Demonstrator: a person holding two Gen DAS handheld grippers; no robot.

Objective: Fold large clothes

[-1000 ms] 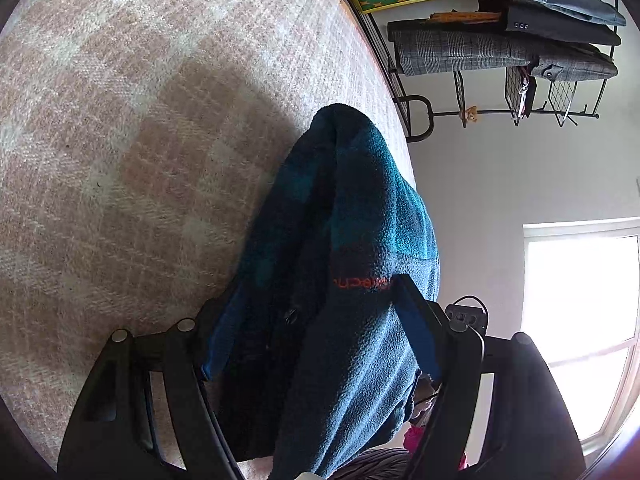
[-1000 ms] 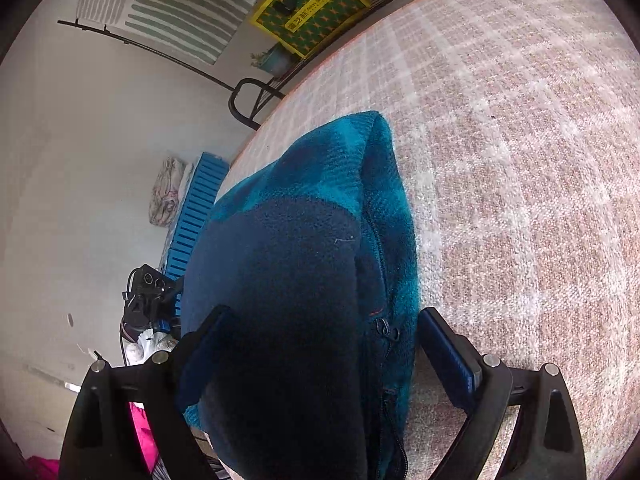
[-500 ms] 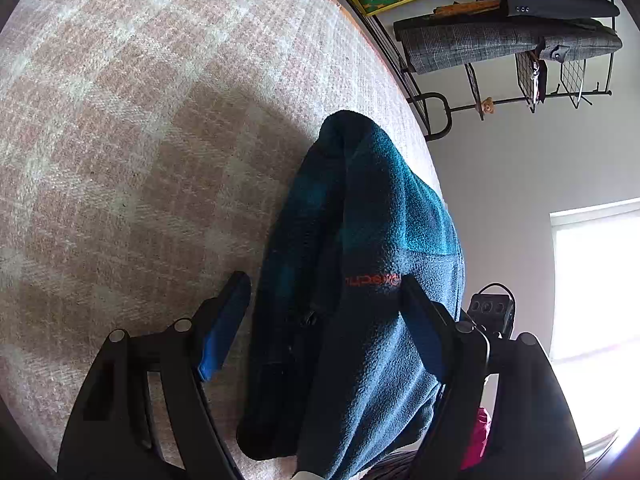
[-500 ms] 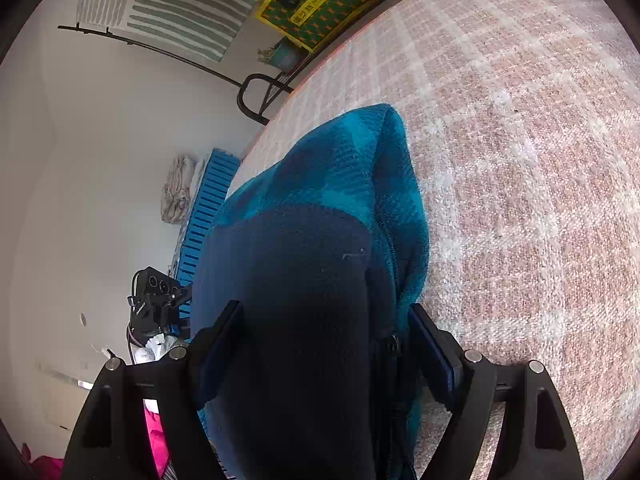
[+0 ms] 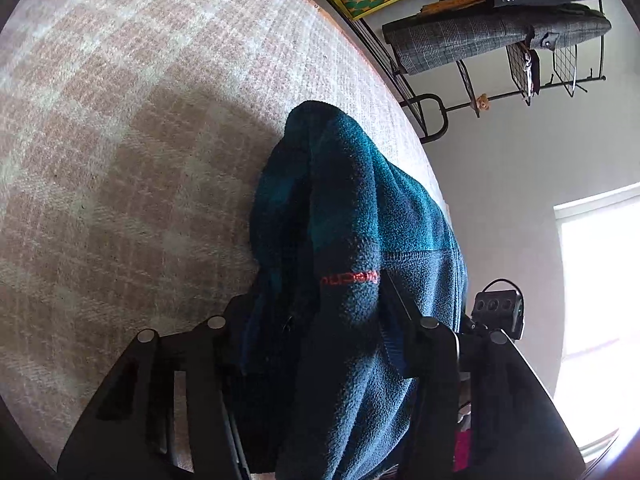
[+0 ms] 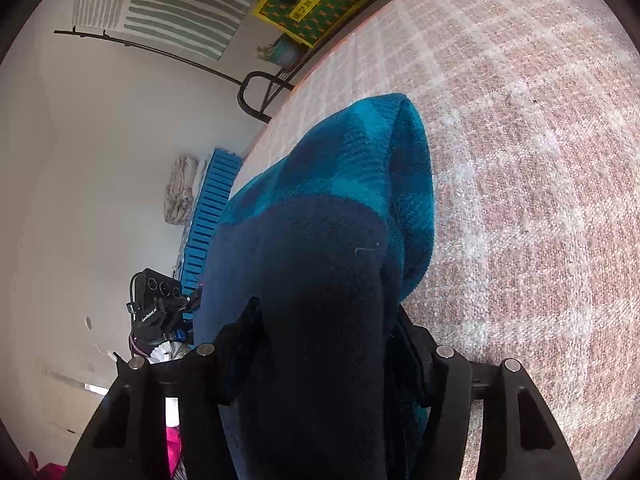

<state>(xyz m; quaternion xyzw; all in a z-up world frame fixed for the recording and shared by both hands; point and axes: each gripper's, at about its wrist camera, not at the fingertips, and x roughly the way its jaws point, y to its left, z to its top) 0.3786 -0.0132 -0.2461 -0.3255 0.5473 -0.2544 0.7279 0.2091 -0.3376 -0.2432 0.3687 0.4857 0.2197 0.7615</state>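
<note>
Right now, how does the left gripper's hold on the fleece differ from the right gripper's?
The left gripper closes on the teal fleece by its red lettering; the right gripper closes on a plain navy panel. In the left view the plaid blanket lies left of the fleece; in the right view it lies right. Shared: both point downward, with fleece bunched between closing jaws.

A bunched fleece jacket [image 5: 352, 264] is laid on the plaid bedcover [image 5: 132, 168] near its edge; a clothes rack [image 5: 500, 36] is placed beyond that edge, against the wall.
</note>
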